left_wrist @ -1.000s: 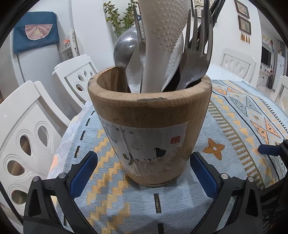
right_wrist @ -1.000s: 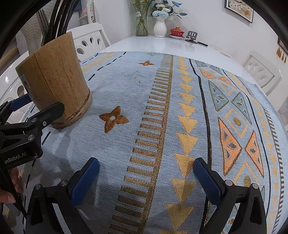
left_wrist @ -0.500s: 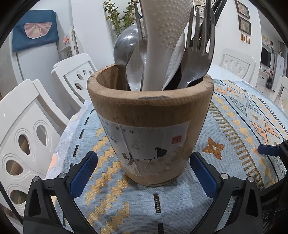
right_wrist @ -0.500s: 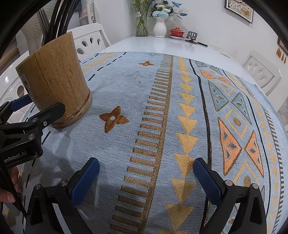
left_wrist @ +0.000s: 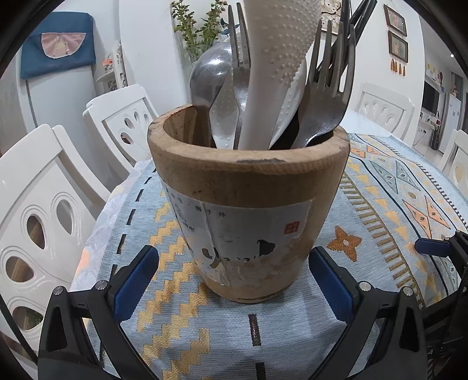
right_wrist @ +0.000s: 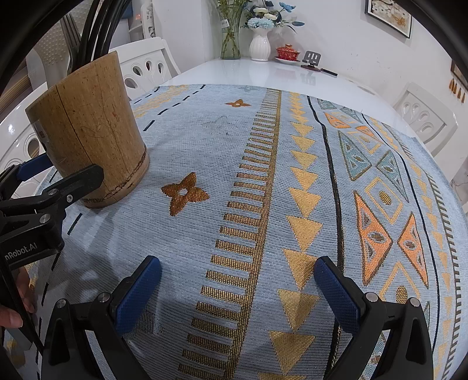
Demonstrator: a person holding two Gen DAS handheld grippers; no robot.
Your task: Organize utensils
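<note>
A wooden utensil holder (left_wrist: 248, 210) with a torn paper label stands upright on the patterned cloth. It holds a metal spoon (left_wrist: 206, 76), metal forks (left_wrist: 327, 96), a white dimpled rice paddle (left_wrist: 275, 58) and dark chopsticks (left_wrist: 355, 17). My left gripper (left_wrist: 234, 280) is open, its blue pads on either side of the holder's base, not touching. In the right wrist view the holder (right_wrist: 90, 128) sits at far left with the left gripper (right_wrist: 58, 190) beside it. My right gripper (right_wrist: 237, 292) is open over bare cloth, holding nothing.
A blue woven cloth (right_wrist: 263, 190) with gold and orange patterns covers the white table (right_wrist: 263, 73). White chairs (left_wrist: 44, 204) crowd the left edge. Flower vases (right_wrist: 260, 43), a red lidded cup (right_wrist: 288, 52) and a small stand sit at the far end.
The left wrist view has shifted slightly, so the holder sits a little higher and closer between the pads. The right gripper has not moved.
</note>
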